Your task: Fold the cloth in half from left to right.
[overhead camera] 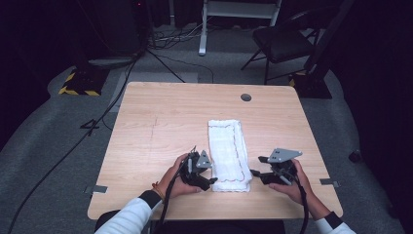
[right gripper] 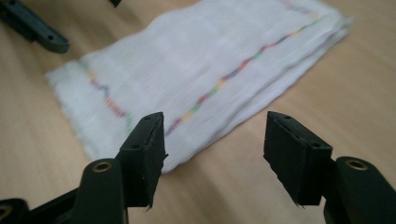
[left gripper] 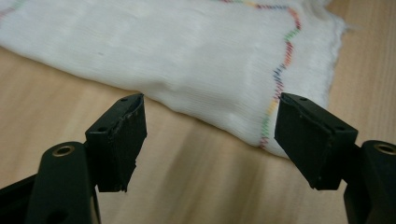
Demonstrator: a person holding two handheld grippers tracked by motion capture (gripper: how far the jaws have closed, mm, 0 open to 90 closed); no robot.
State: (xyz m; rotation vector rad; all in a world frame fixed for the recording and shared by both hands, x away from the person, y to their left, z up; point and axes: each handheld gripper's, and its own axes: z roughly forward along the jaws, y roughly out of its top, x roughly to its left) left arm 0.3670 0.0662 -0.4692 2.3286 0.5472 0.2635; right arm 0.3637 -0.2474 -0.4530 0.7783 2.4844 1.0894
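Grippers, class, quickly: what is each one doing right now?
Left gripper: open, fingers apart, holding nothing, at the near edge of the folded white cloth.
Right gripper: open, holding nothing, aimed at the same cloth.

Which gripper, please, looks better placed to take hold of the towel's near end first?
Probably the left gripper: its open jaws already sit at the towel's near corner, whereas the right gripper, also open, stands slightly off the edge.

"What is the towel [overhead camera: 228,153] made of?"
"Soft white cloth with a fine woven look and colored stitching."
"And the table [overhead camera: 160,131]?"
"Smooth, pale wood, not shiny."
"The left gripper [left gripper: 210,140]?"
"Dull black plastic jaws, rough at the edges."
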